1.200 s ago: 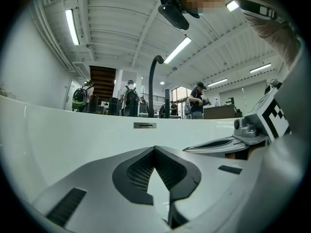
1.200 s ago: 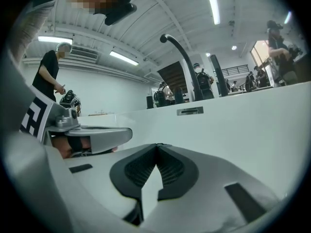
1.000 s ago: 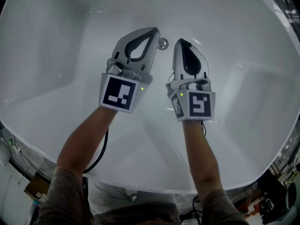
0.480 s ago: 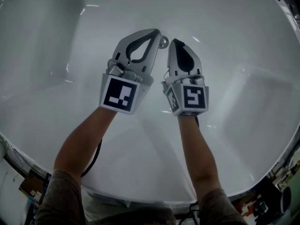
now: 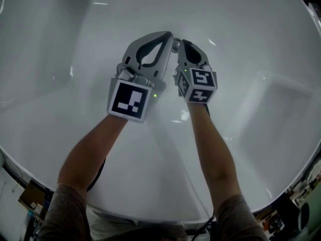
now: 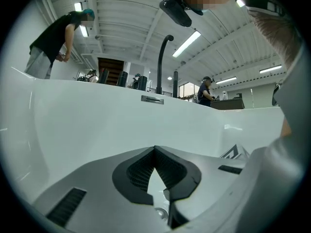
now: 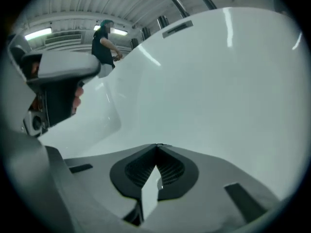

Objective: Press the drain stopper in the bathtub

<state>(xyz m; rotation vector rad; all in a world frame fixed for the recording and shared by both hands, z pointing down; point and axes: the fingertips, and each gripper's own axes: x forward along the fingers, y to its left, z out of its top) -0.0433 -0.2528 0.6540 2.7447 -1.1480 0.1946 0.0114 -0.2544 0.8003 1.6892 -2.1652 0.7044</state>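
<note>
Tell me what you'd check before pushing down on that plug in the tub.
1. Drain stopper in sight: ok, a sliver shows between the two gripper tips.
2. Left gripper shut with nothing in it: ok.
3. Right gripper shut with nothing in it: ok.
4. Both tips close to the stopper: ok, one on each side of it.
5. A tip touching the stopper: cannot tell.
6. Stopper already pressed down into the bathtub: cannot tell.
</note>
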